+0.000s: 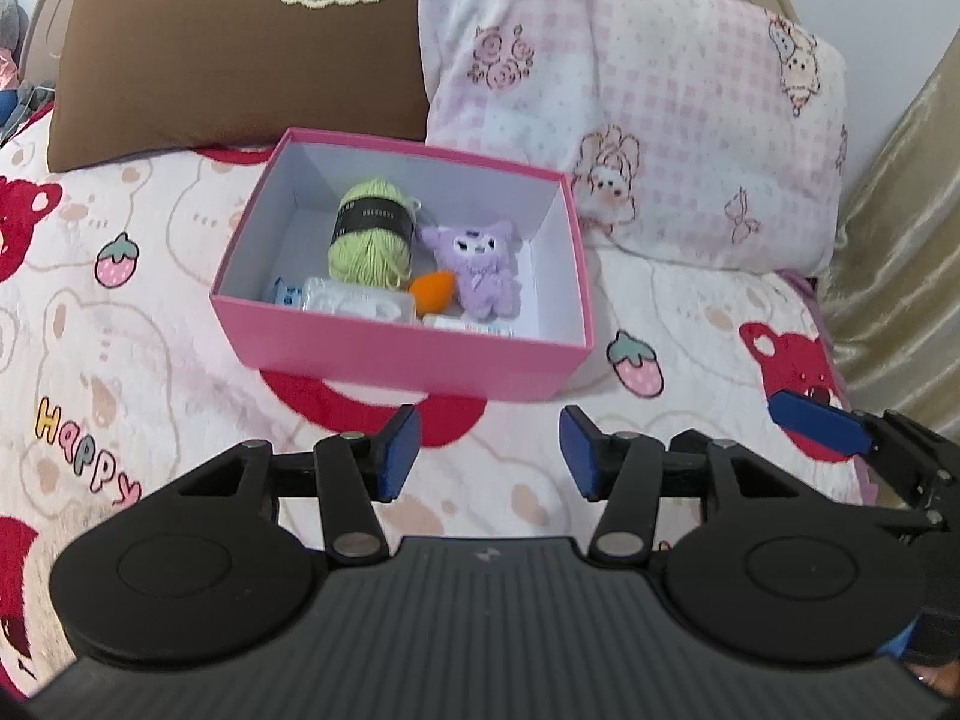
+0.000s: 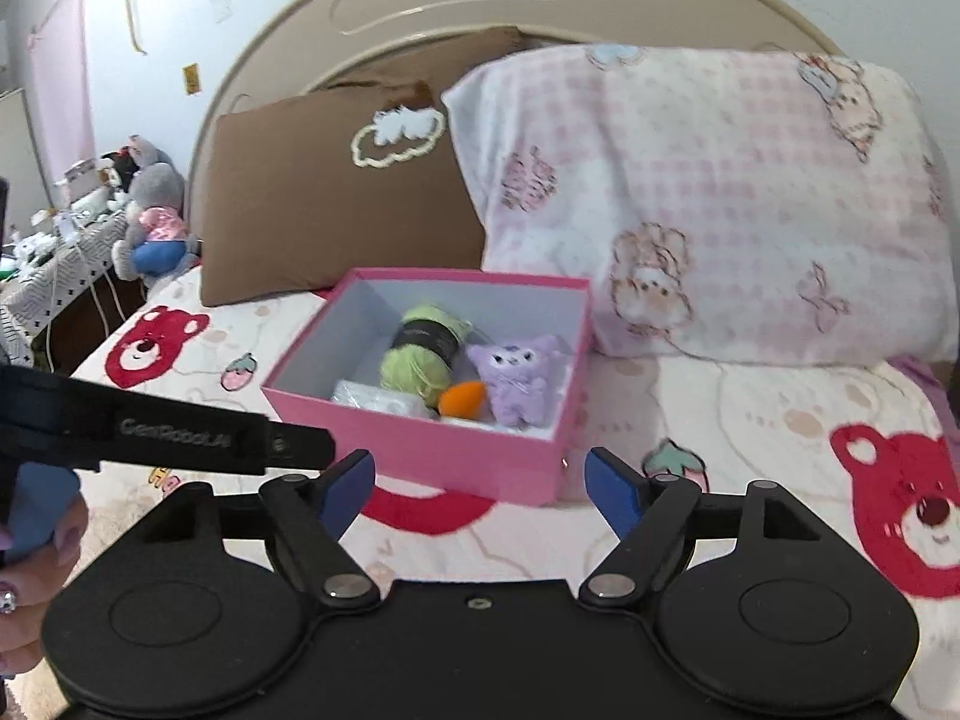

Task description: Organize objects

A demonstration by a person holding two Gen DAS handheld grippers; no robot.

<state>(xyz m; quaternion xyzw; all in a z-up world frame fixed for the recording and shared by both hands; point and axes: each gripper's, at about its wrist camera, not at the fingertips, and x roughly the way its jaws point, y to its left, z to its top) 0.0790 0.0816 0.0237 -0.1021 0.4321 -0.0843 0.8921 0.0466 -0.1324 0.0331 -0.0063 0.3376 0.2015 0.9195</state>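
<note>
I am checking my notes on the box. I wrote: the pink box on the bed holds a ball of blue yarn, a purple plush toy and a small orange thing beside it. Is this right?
Not quite: the yarn is light green with a dark band, not blue. The left wrist view shows it clearly. The rest stands: the pink box on the bed holds the purple plush toy and a small orange thing beside it.

Open bedspread (image 1: 180, 312) before pink box (image 1: 396, 354); 2 pillows (image 1: 660, 120) close behind.
</note>
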